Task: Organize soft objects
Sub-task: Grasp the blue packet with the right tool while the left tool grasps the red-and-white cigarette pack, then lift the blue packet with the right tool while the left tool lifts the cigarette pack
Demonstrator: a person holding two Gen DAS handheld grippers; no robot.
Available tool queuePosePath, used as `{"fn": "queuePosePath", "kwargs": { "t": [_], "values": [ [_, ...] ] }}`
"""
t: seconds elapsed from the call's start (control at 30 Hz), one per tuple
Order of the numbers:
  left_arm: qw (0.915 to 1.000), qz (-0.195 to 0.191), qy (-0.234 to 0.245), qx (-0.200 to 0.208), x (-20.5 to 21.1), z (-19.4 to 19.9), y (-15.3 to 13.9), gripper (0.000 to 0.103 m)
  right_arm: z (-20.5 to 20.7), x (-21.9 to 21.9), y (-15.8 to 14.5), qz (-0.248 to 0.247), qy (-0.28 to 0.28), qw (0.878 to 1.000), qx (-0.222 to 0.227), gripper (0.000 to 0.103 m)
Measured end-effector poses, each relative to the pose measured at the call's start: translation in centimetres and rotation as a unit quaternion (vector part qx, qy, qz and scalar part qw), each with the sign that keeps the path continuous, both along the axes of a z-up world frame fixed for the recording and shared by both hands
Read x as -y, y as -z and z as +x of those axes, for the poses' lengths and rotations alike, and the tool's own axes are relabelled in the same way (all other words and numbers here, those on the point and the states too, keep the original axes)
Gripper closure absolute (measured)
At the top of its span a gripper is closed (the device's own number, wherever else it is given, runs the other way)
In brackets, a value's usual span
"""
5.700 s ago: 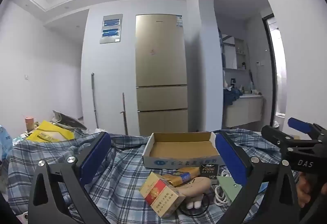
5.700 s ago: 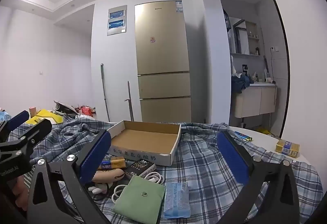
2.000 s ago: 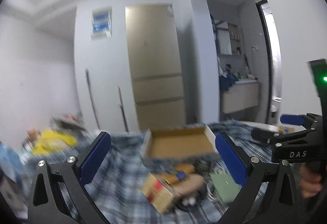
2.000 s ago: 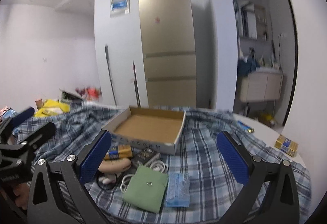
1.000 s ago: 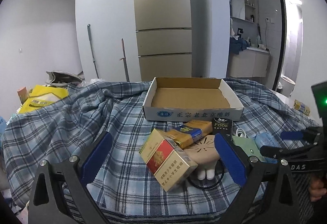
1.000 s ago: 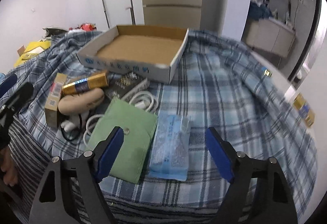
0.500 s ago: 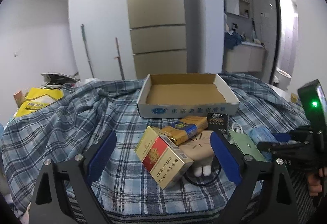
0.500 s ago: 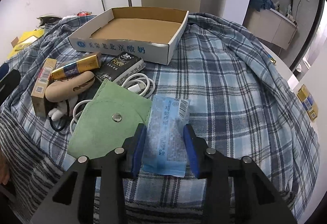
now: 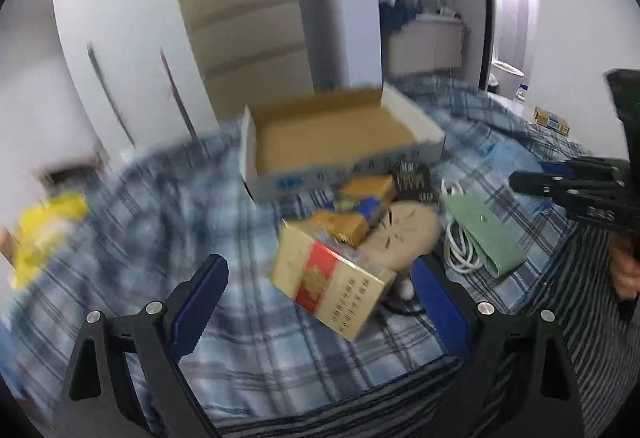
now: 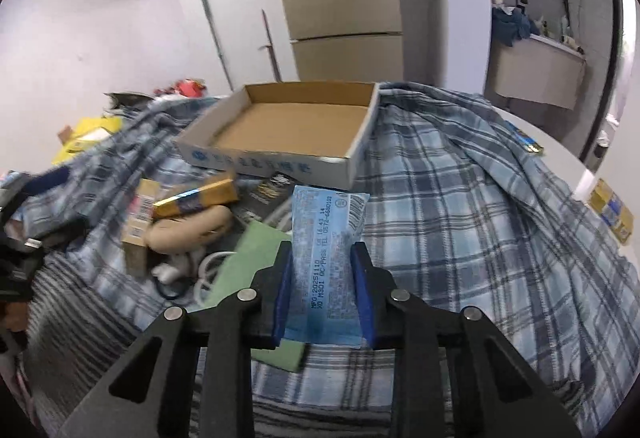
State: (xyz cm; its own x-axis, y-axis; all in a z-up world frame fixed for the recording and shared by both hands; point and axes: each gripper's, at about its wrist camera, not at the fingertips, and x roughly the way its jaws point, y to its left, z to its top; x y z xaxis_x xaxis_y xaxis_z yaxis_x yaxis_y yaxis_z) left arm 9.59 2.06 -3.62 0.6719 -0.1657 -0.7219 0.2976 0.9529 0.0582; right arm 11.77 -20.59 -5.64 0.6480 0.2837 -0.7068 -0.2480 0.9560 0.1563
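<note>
In the right wrist view, my right gripper has its jaws closing on a blue tissue pack; both pads press its sides and it is raised off the plaid cloth. Below it lies a green snap pouch, with a beige plush toy to its left. An empty cardboard box sits behind them. In the blurred left wrist view, my left gripper stands open around the near end of a red and cream cigarette carton, not touching it. The plush toy and pouch lie beyond.
A gold and blue pack, a black packet and a white cable crowd the space before the box. Small boxes sit at the table's right edge. Yellow bags lie far left. A fridge stands behind.
My right gripper has shut on the blue tissue pack and lifted it off the cloth. The left gripper has tilted and swung, now closer around the carton, with the view blurred.
</note>
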Motion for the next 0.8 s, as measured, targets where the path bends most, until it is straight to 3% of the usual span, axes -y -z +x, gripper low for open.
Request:
{"fn": "queuePosePath", "kwargs": {
  "t": [0.07, 0.2, 0.3, 0.6, 0.8],
  "values": [
    [0.9982, -0.036, -0.021, -0.044, -0.5, 1.4, 1.4, 0.008, -0.2, -0.3, -0.2, 0.007, -0.008, 1.0, 0.006, 0.075],
    [0.994, -0.055, -0.075, -0.058, -0.8, 2.4, 2.6, 0.008, -0.6, -1.2, -0.5, -0.003, -0.024, 1.0, 0.02, 0.075],
    [0.9906, -0.069, -0.094, -0.071, -1.2, 2.6, 3.0, 0.009, -0.5, -1.3, -0.1, 0.015, -0.037, 0.999, 0.003, 0.075],
    [0.989, -0.066, -0.081, -0.105, -1.2, 3.1, 3.9, 0.038, -1.2, -1.9, 0.0, -0.01, -0.047, 0.999, 0.015, 0.075],
    [0.99, -0.053, -0.08, -0.103, -1.6, 2.0, 3.1, 0.065, -1.1, -1.9, 0.1, -0.016, -0.042, 0.999, 0.013, 0.075]
  ]
}}
